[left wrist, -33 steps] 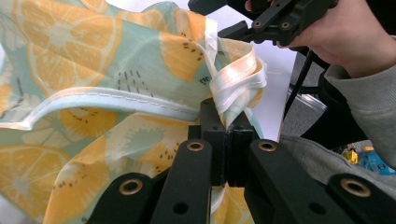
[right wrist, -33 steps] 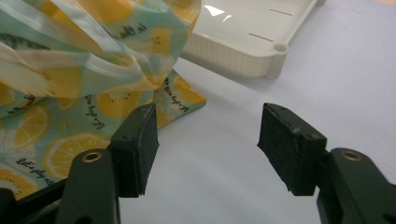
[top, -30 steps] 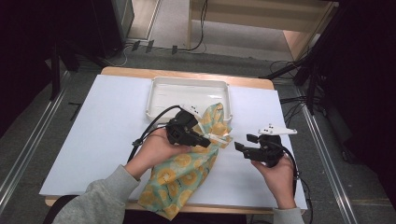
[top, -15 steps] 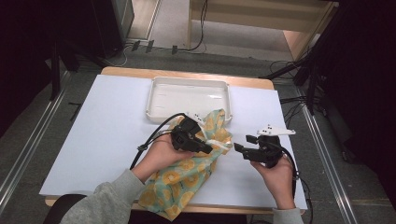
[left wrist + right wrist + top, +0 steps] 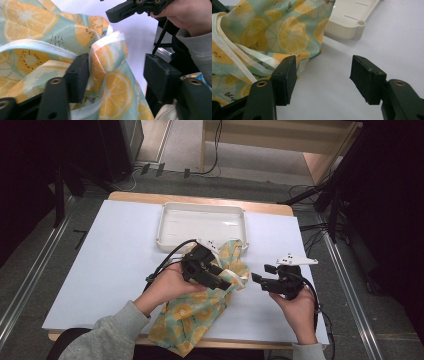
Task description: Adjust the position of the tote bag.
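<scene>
A cloth [image 5: 195, 315] printed with orange slices on pale green lies crumpled on the white table [image 5: 115, 250], running from the tray down to the front edge. My left gripper [image 5: 225, 277] sits on its upper part and is open. A folded, white-hemmed edge of the cloth [image 5: 115, 85] stands between its jaws, against the left one. My right gripper [image 5: 261, 274] is open just right of the cloth, jaws pointing at it. Only bare table shows between its jaws [image 5: 324, 70], with the cloth [image 5: 274, 32] beside its left jaw. The right gripper [image 5: 130, 10] also appears beyond the fold.
A shallow white tray [image 5: 202, 206] stands at the back middle of the table, its near corner [image 5: 352, 27] touching the cloth's top. Bare table lies to the left and at the far right. Cables and dark stands surround the table on the floor.
My left gripper has slid a little toward the front and right over the cloth, pushing the white-hemmed fold closer to the right gripper. The right gripper has barely moved.
</scene>
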A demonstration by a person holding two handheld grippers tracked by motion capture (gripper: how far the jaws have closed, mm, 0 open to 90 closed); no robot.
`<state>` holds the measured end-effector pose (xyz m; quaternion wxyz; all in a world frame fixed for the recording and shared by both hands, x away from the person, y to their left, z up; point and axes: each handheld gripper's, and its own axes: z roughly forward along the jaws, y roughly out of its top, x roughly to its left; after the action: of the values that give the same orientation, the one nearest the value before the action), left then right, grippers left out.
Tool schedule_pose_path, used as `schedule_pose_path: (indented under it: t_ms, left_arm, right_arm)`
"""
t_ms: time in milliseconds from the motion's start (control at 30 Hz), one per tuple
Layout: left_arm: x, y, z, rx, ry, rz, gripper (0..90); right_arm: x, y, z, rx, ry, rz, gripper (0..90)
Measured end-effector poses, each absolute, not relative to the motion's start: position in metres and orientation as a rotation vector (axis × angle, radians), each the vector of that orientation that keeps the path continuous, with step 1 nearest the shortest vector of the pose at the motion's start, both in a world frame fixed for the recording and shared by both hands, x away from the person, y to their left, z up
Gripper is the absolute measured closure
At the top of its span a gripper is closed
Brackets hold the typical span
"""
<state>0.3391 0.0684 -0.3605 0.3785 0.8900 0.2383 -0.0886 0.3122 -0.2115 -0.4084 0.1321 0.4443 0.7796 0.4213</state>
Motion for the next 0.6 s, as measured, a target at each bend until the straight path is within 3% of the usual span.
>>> schedule_pose_path:
  t_ms: [267,600]
  left_arm:
    - [0.336,0.081,-0.336,2.268,0.604,-0.173,33.7]
    - [0.338,0.124,-0.321,2.248,0.665,-0.087,35.7]
  right_arm:
    - [0.31,-0.212,-0.404,1.283,2.257,1.24,40.9]
    - [0.303,-0.206,-0.391,1.281,2.29,1.315,51.7]
